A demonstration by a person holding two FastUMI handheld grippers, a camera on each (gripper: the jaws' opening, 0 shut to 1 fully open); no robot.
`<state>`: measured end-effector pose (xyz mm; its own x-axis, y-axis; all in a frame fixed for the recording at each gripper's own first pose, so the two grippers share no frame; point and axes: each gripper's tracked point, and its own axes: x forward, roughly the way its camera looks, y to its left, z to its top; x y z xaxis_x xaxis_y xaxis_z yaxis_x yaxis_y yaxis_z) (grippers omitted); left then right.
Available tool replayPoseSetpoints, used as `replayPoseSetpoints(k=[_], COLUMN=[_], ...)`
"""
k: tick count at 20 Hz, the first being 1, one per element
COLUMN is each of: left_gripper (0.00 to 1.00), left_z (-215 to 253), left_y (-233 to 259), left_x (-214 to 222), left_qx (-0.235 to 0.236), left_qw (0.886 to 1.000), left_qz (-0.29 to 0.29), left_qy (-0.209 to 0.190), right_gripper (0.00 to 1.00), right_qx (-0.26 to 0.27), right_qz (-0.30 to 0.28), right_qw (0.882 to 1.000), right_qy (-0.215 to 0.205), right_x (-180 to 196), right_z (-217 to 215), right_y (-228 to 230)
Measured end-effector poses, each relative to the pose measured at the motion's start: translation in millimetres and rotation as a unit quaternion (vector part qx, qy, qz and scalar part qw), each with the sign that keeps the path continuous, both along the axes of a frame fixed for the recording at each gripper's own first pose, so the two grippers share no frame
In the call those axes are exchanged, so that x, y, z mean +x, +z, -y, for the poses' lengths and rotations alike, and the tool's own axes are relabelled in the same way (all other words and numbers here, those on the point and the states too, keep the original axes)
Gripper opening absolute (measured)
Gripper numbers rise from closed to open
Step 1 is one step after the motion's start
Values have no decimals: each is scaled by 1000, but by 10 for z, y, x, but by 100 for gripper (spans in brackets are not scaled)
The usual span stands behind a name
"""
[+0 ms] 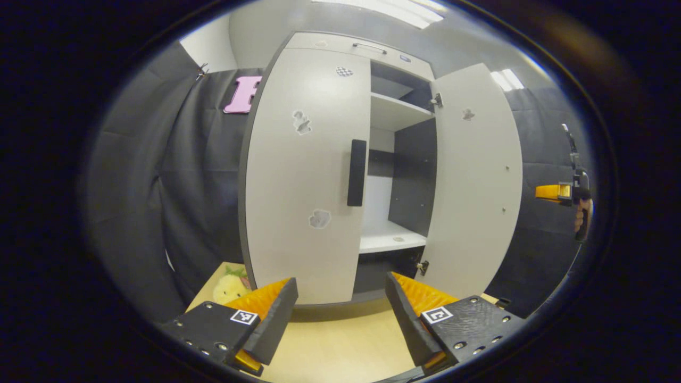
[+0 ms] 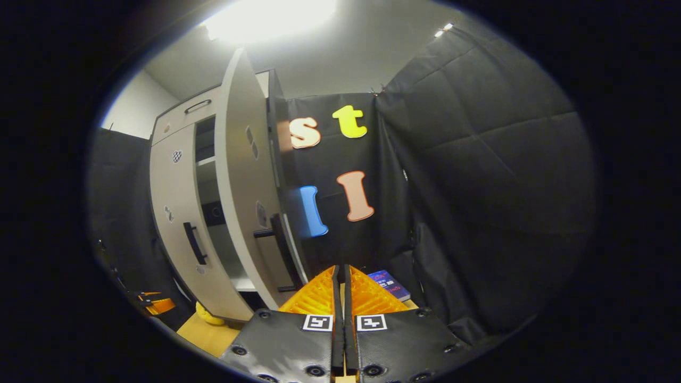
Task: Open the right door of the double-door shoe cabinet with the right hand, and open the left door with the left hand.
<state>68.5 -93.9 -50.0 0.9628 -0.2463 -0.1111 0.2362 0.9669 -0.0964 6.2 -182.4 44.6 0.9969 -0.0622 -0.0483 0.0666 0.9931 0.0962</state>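
Right now your left gripper [image 1: 340,311] hangs in front of the shoe cabinet [image 1: 372,48], fingers spread wide and holding nothing, facing the left door [image 1: 303,181], which is shut, its dark vertical handle [image 1: 357,173] untouched. Beside it the right door [image 1: 476,181] stands swung open, baring a white shelf [image 1: 391,236] inside the cabinet. Your right gripper [image 2: 340,292] sits off the open door's outer face, near that door's handle [image 2: 282,250], fingers pressed together on nothing. Left of the cabinet's foot lies a yellow plush toy [image 1: 229,287].
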Motion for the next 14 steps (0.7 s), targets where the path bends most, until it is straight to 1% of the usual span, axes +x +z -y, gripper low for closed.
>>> replayPoseSetpoints(k=[2,4,6,9,11,14], left_gripper=[95,95,95,94,95,95], left_z=[59,138,231,367,468,472], left_y=[118,236,356,534,656,763], left_x=[144,309,539,858,1038,1274], left_qx=[-4,-5,-1,1,-4,9], left_qw=[1000,1000,999,998,998,996], left_qz=[14,31,45,53,58,63], left_qy=[-1,2,8,25,33,66], right_gripper=[2,3,14,96,98,98], right_qx=[-40,-70,-77,-99,-91,-84], right_qz=[8,10,7,7,11,6], right_qw=[998,994,993,989,990,992], right_qy=[-49,-78,-87,-113,-108,-94], right_x=[-47,-41,68,285,475,742], right_z=[268,465,588,856,920,1024], right_y=[59,118,105,56,64,-19])
